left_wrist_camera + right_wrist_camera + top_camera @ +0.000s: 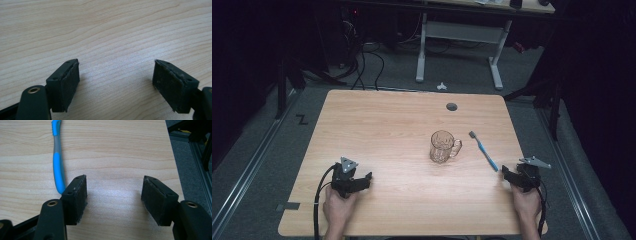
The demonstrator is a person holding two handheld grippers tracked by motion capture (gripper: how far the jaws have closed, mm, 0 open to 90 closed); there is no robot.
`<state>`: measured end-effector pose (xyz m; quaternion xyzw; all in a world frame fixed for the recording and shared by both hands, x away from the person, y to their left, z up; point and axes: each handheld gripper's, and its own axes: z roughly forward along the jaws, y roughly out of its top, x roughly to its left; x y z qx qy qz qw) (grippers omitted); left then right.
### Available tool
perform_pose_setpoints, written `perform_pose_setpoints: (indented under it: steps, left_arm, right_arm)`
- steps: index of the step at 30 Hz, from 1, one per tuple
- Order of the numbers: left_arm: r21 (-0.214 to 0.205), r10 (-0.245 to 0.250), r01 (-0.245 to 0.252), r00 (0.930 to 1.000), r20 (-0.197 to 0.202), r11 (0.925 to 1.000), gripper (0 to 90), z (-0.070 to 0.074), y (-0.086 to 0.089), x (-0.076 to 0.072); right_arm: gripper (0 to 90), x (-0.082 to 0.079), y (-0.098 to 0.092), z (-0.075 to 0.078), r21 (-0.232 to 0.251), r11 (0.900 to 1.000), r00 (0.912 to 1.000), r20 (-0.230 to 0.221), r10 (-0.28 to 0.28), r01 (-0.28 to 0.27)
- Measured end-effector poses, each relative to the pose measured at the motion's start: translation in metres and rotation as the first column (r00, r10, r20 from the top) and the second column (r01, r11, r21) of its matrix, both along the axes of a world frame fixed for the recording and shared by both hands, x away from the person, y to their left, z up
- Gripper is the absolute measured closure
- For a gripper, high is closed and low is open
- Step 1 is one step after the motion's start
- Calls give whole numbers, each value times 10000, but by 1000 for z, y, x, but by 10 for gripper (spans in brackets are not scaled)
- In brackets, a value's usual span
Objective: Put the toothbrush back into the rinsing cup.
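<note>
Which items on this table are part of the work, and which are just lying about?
In the work: blue toothbrush beside the open right gripper; glass mug; open left gripper.
Lying about: dark grommet in the table; white piece on the floor.

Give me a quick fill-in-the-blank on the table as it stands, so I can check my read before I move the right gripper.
1. The toothbrush lies to the ____ of the glass mug in the high view.
2. The right gripper has its jaws ____, with nothing between them.
3. The toothbrush handle is mostly ____ in colour.
4. The left gripper sits over bare ____ tabletop.

Missing words: right; open; blue; wooden
</note>
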<state>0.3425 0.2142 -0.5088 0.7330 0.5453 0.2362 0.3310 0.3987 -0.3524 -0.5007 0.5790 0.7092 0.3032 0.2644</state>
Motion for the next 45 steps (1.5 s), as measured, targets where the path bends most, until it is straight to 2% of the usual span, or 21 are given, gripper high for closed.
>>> perform_pose_setpoints:
  steps: [20,33,36,45]
  left_arm:
    - [-11,11,-11,10000,0,10000,223,0,0,0]
    - [-20,63,-63,10000,1,10000,223,0,0,0]
    - [-74,95,-95,10000,-5,9999,223,0,1,0]
    - [-156,87,-87,10000,-19,9998,223,0,2,-1]
  right_arm:
    - [371,0,0,0,11,10000,10000,-22,57,-57]
    - [422,-2,1,0,103,9997,9998,14,219,-219]
    - [494,-3,2,0,31,9992,9992,82,393,-393]
    - [561,-4,1,1,-45,9994,9993,55,356,-356]
